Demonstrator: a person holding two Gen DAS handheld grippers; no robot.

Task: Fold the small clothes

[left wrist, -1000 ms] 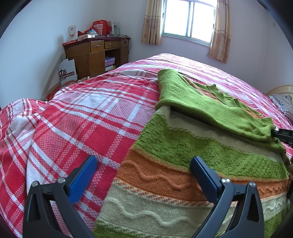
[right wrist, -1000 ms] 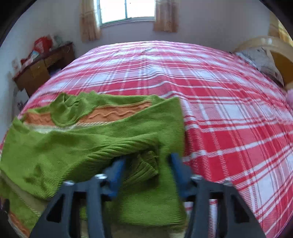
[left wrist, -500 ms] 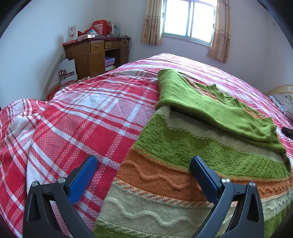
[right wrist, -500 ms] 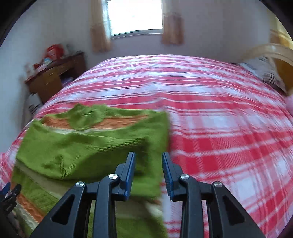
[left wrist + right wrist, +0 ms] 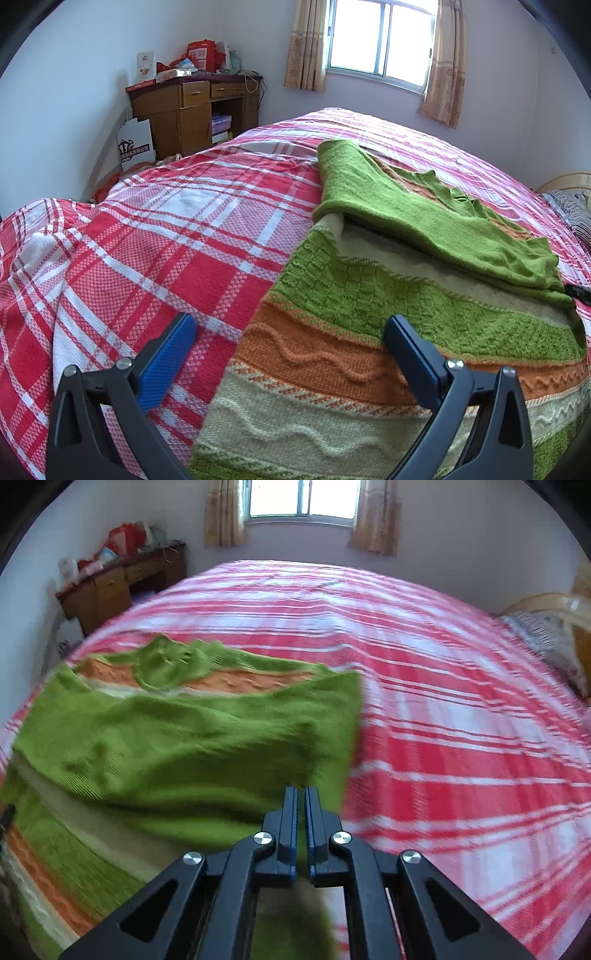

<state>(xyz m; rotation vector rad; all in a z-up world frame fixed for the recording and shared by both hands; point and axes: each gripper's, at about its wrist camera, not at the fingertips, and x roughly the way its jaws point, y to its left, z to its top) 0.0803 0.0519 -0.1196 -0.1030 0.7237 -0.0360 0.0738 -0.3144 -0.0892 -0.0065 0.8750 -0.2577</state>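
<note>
The sweater [image 5: 388, 314] is being left lying on the bed [image 5: 166, 236], the left gripper [image 5: 291, 343] being held wide over its hem, the right gripper [image 5: 301, 805] nearly closed, gripping nothing.

Bed [image 5: 177, 236], wide, covered edge to edge by a red, pink and white plaid bedspread [image 5: 461, 716], rumpled at the near left corner. Lying flat on it: one knitted sweater [image 5: 369, 332] in green, orange and cream bands, its green sleeves folded across the body. At the far right edge, a patterned pillow [image 5: 546, 642].
</note>
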